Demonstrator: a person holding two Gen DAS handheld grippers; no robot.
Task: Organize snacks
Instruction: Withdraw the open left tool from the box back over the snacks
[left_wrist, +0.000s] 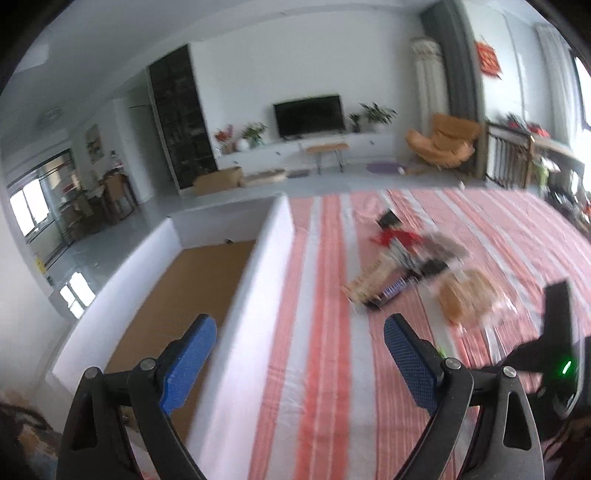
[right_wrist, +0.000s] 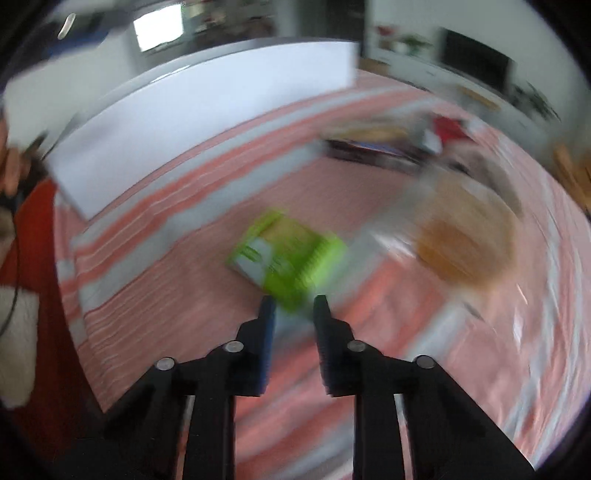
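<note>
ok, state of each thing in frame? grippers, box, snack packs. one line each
left gripper: open wide, empty, above the box wall
right gripper: narrow gap, closing around the green pack's near corner; grip unclear through blur
white box: open top, brown floor, visible part bare
green pack: on the striped cloth
clear bag of brown snacks: lying flat on cloth
snack pile: loose, jumbled, outside box
</note>
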